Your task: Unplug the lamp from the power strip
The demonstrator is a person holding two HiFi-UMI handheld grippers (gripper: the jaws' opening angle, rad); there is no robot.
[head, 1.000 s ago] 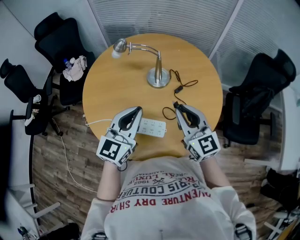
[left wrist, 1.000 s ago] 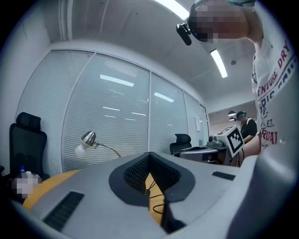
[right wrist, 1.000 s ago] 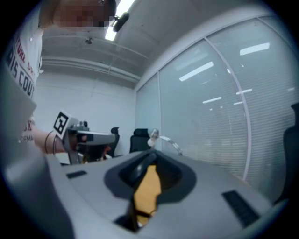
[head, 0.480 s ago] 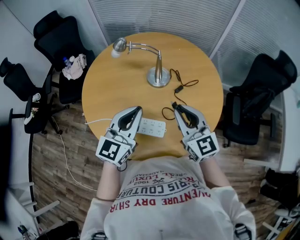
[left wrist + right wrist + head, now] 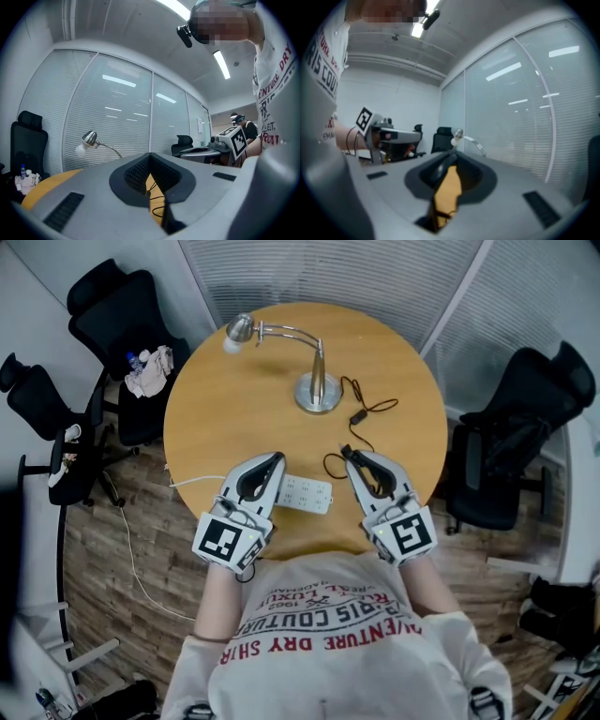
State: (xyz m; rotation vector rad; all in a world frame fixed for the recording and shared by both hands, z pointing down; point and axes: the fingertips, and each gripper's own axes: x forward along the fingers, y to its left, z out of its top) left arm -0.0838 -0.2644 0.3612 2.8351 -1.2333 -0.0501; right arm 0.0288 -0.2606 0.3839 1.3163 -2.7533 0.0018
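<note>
The silver desk lamp (image 5: 317,390) stands at the far side of the round wooden table (image 5: 225,418). Its black cord (image 5: 361,416) loops back toward me. The white power strip (image 5: 307,493) lies near the front edge, between my grippers. My right gripper (image 5: 349,455) is shut on the lamp's black plug (image 5: 440,169), held just right of and beyond the strip, clear of its sockets. My left gripper (image 5: 274,461) rests at the strip's left end, its tips together and nothing between them. The lamp (image 5: 89,138) shows far off in the left gripper view.
The strip's white cable (image 5: 192,484) runs off the table's left edge to the floor. Black office chairs stand at the left (image 5: 122,324) and the right (image 5: 511,442). Glass walls with blinds close the far side.
</note>
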